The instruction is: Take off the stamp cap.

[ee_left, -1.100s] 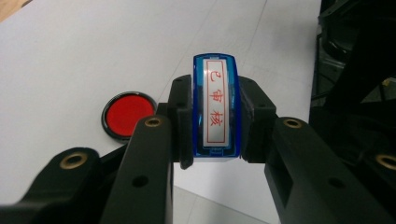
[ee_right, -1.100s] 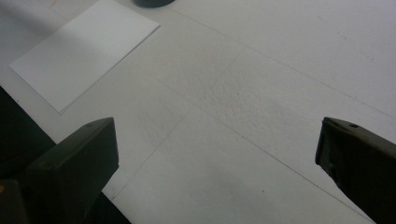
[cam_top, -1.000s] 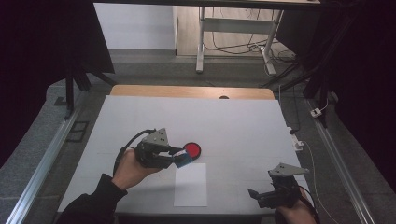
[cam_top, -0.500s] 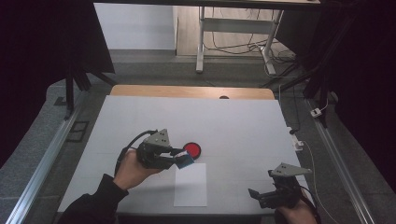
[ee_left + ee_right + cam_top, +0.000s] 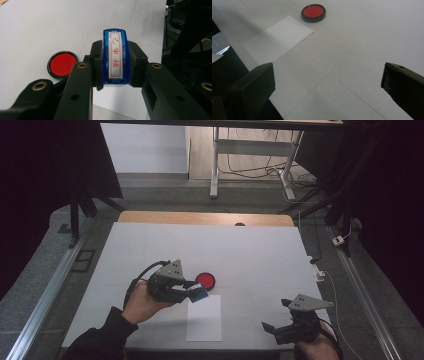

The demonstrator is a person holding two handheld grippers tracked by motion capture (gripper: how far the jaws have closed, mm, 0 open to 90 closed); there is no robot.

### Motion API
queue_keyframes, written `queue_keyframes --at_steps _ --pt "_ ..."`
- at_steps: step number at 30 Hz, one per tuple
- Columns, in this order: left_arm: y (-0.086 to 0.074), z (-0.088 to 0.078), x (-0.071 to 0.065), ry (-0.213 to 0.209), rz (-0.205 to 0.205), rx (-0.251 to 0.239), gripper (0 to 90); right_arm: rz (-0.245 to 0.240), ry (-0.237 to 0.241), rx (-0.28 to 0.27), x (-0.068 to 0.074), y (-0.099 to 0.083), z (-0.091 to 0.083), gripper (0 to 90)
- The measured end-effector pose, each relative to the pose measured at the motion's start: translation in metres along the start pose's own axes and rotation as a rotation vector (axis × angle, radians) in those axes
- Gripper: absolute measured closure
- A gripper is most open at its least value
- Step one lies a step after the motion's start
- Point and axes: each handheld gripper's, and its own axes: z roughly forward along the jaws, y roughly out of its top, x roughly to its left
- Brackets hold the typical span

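Note:
My left gripper point(image 5: 196, 292) point(image 5: 115, 63) is shut on a blue stamp point(image 5: 115, 57) point(image 5: 198, 293) with red characters on its white label. It hovers just left of a round red ink pad point(image 5: 205, 280) point(image 5: 62, 64) point(image 5: 313, 12) in a black case, at the top edge of a white sheet of paper point(image 5: 204, 317) point(image 5: 275, 38). My right gripper point(image 5: 272, 327) point(image 5: 328, 85) stays near the table's front right edge, jaws wide open with nothing between them, pointing toward the paper and the pad.
The work surface is a white mat point(image 5: 240, 255) over a wooden table point(image 5: 200, 217). Metal rails point(image 5: 55, 280) run along both sides. A desk frame point(image 5: 250, 150) and cables stand on the floor beyond the far edge.

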Motion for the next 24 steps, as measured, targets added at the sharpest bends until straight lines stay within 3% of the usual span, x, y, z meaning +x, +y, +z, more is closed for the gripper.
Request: queue_keyframes --at_steps 5,8,22,24 --pt "-0.001 0.0 0.0 -0.001 -0.007 -0.016 69.7 -0.042 0.03 -0.008 0.005 0.005 0.009 0.0" --pt "-0.001 -0.001 0.001 -0.007 -0.004 -0.024 69.7 -0.06 0.084 -0.023 0.009 0.008 0.016 0.0" --pt "-0.002 -0.001 -0.002 -0.029 0.005 -0.032 69.6 -0.108 0.167 -0.033 0.019 0.02 0.036 0.0" --pt "-0.002 -0.001 -0.002 -0.034 0.005 -0.035 69.6 -0.136 0.181 -0.042 0.022 0.022 0.038 0.0"
